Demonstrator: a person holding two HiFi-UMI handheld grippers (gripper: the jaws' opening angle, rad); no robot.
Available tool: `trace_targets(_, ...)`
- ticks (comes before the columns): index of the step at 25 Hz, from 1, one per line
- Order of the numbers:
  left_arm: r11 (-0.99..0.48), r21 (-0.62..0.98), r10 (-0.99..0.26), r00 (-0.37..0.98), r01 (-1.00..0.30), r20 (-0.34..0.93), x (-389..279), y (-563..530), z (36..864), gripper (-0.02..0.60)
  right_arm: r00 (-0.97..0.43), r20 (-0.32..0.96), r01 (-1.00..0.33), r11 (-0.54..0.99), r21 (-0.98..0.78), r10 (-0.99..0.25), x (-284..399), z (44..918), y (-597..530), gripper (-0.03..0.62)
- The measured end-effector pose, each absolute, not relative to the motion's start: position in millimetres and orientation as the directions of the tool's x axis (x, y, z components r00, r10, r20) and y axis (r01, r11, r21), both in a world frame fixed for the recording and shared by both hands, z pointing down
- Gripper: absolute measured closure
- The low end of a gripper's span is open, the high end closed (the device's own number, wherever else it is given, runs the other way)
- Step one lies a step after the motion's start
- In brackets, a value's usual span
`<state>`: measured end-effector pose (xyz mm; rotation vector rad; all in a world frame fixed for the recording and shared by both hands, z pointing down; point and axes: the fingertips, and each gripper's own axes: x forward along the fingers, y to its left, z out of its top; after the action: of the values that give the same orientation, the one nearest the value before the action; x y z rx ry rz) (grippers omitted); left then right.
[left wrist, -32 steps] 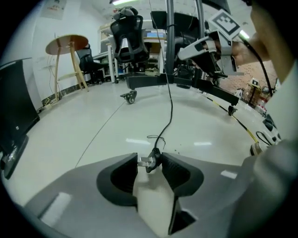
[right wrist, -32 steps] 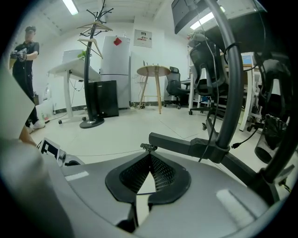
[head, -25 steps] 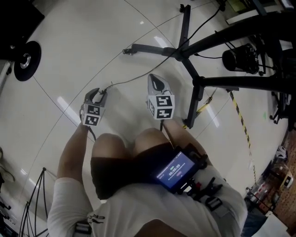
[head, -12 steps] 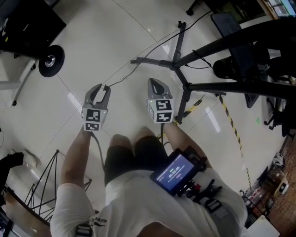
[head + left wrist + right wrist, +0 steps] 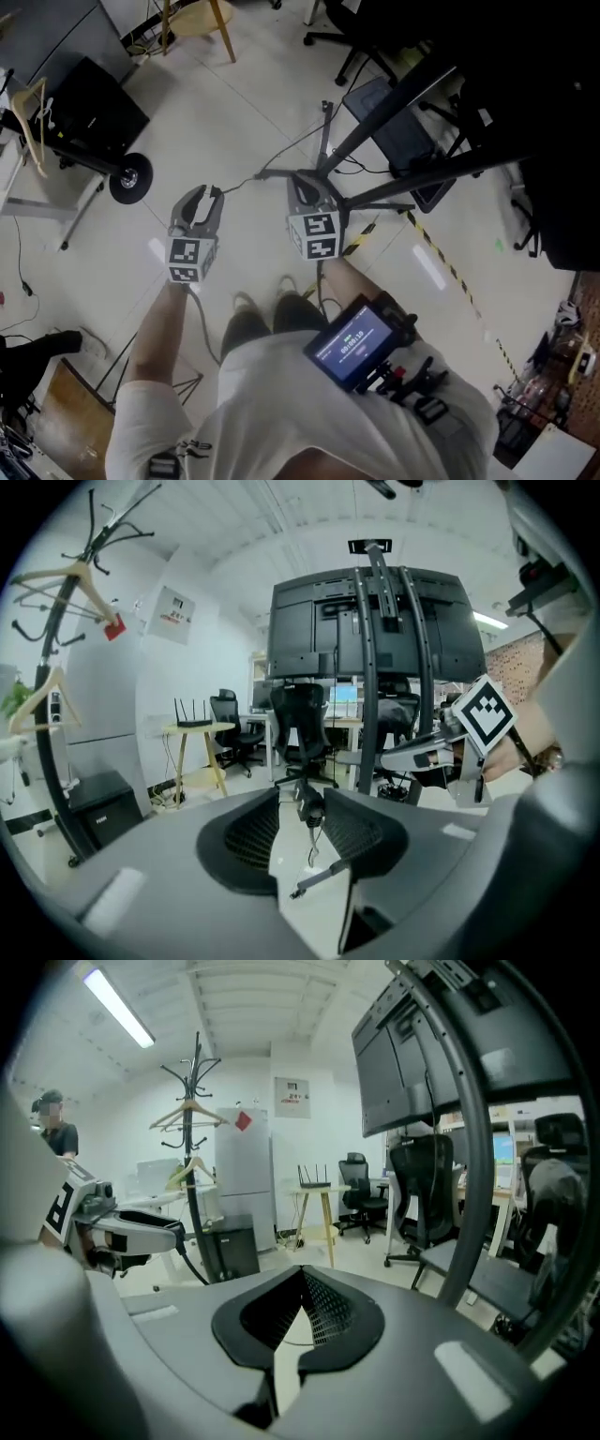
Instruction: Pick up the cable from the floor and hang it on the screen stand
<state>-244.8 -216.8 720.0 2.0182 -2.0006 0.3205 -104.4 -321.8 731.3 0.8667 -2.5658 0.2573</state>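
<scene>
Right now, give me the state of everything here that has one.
left gripper: jaws shut on the cable's end
right gripper: jaws shut, nothing seen between them
cable: one end held, rest hangs down, not hung yet
screen stand: upright

the head view is dim and grainy. the pale glossy tiled floor [image 5: 234, 122] carries two white glare streaks, at 9 o'clock and at 3 o'clock. the black metal screen stand [image 5: 525, 112], from 1 to 3 o'clock, sinks into near-black with no detail.

both gripper views are brighter, evenly lit from overhead; a long white ceiling tube light [image 5: 117, 1005] burns out at 11 o'clock. both bend straight lines and darken at the rim. the grey left hand-held gripper [image 5: 309, 799] and right hand-held gripper [image 5: 302, 1279] are soft and out of focus up close, while the thin black cable [image 5: 310, 810] is sharper.
</scene>
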Motion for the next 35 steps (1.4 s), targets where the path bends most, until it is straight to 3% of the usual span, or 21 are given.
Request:
trace_targets(8, -0.042, 0.001, -0.975, 0.042, -0.999, 0.217, -240, -247, 553, 0.433, -0.726, 0.303, -0.648, 0.762, -0.001, -0.617, -92, 573, -342, 0.580)
trace_targets(18, -0.134, -0.056, -0.987, 0.129, -0.989, 0.091, -207, -265, 391, 0.434, -0.768, 0.184, -0.615, 0.787, 0.055, -0.613, -86, 449, -312, 0.580)
trace_targets(28, -0.197, -0.054, -0.980, 0.199, -0.979, -0.025, -175, -285, 286, 0.436, -0.763, 0.058, -0.635, 0.763, 0.126, -0.644, -68, 369, -307, 0.580)
trace_targets(35, -0.257, -0.090, -0.965, 0.261, -0.962, -0.037, -156, -286, 255, 0.437, -0.766, 0.072, -0.627, 0.767, 0.135, -0.639, -63, 372, -293, 0.571)
